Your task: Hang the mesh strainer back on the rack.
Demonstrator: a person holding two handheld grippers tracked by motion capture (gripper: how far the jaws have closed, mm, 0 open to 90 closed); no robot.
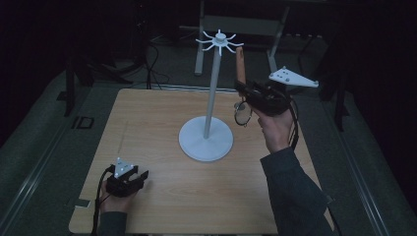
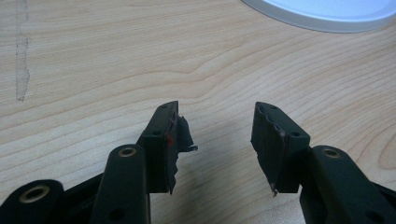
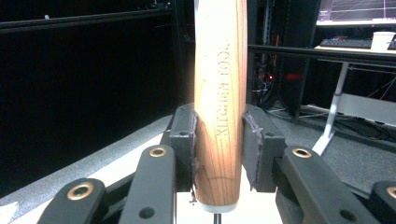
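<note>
My left gripper sits idle at 7 o'clock on the pale wood-grain table, jaws apart and empty. My right gripper is up at 2 o'clock, clamped on the wooden "KITCHEN TOOL" handle of a small round metal strainer that dangles below, just right of the white pronged hanging stand. Risk, I'd judge: the smooth tapered handle slipping, or its raised tip clipping the prongs and tipping the stand.

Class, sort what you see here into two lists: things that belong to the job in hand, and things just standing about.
In the job:
- right gripper, shut on the wooden handle
- white stand with hooks
- table

Standing about:
- left gripper, open, low over the table
- desk with monitor behind
</note>
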